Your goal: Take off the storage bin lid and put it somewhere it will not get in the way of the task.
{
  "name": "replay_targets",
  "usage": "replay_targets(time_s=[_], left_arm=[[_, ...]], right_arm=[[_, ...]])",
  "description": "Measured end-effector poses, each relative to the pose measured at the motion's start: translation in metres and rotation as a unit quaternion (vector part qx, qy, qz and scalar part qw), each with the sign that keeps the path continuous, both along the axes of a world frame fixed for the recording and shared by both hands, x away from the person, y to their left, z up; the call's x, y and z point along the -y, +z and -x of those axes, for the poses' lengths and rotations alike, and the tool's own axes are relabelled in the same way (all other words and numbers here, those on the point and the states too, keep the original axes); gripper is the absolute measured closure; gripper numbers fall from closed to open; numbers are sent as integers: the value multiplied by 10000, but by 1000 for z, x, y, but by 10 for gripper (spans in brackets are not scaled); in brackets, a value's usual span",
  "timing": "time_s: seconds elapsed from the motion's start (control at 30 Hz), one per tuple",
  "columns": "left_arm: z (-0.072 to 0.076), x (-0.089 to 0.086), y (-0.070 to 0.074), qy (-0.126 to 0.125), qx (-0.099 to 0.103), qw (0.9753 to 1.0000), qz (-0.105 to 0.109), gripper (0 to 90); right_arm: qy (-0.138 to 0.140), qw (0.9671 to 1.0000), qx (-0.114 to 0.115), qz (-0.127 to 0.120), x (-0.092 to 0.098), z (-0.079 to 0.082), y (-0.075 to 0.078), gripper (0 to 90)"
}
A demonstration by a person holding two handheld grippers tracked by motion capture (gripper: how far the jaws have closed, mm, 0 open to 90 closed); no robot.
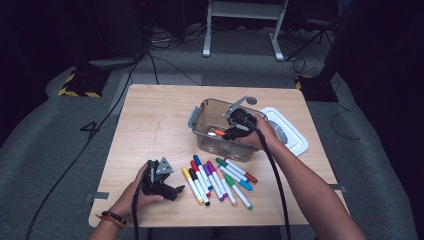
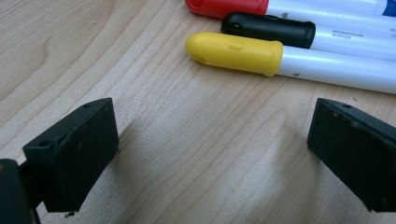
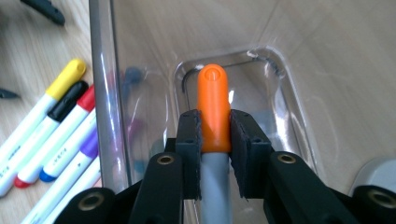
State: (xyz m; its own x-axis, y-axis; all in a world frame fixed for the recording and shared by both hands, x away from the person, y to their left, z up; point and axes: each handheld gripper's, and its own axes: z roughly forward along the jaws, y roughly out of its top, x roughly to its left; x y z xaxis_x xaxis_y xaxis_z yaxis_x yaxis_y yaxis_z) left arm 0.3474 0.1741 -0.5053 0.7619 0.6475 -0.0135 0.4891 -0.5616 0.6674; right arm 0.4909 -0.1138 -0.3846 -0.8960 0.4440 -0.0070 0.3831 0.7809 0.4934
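Observation:
A clear plastic bin (image 1: 202, 137) stands on the wooden table (image 1: 150, 120). My right gripper (image 1: 226, 133) reaches into it, shut on an orange-capped marker (image 3: 213, 108) whose cap points at the bin floor (image 3: 261, 88). Several markers (image 1: 217, 180) lie in a row in front of the bin. My left gripper (image 1: 176, 191) rests low on the table just left of that row, its jaws wide open with bare wood between them. The yellow-capped marker (image 2: 236, 52) lies just beyond its fingertips (image 2: 74, 144), with black (image 2: 268, 29) and red (image 2: 229, 6) caps behind.
The bin's white lid (image 1: 292, 131) lies on the table to the right of the bin. A cable (image 1: 274, 180) trails from the right gripper along the forearm. Dark stands and cables cover the floor beyond the table.

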Motion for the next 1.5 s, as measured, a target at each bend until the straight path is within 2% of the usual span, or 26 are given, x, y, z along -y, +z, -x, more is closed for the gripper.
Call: replay_targets(time_s=[0.2,0.37,0.43,0.6,0.8,0.83,0.87,1.03,1.13,1.2,1.27,1.33,1.37,1.5], left_arm=[[0,0,0,-3,1,10000,1,23],[0,0,0,1,-7,10000,11,23],[0,0,0,-10,2,10000,0,23],[0,0,0,-15,3,10000,0,23],[0,0,0,-8,-6,10000,13,23],[0,0,0,-22,1,10000,2,23],[0,0,0,-24,-6,10000,12,23],[0,-1,0,-40,3,10000,-5,23],[0,0,0,-34,-3,10000,8,24],[0,0,0,-30,-4,10000,10,24],[0,0,0,-30,-4,10000,11,24],[0,0,0,-31,-6,10000,10,24],[0,0,0,-32,-6,10000,9,24],[0,0,0,-29,-5,10000,10,24]], right_arm=[[76,9998,-89,179,-4,1,-2,744],[118,9992,-57,374,-9,0,-4,738],[66,9991,-33,419,-10,0,-4,706],[-47,9993,32,364,-8,-1,-3,649],[-135,9997,178,120,1,0,4,592],[-180,9995,265,-30,5,2,8,564],[-180,9995,265,-30,5,2,8,564],[-179,9978,513,-381,17,5,19,504],[-210,9956,686,-603,25,10,26,447],[-207,9942,840,-631,30,15,29,395],[-175,9920,1001,-749,40,25,34,361],[-176,9898,1132,-849,49,33,38,349],[-176,9898,1132,-849,49,33,38,349],[-150,9837,1428,-1086,74,59,47,319]])
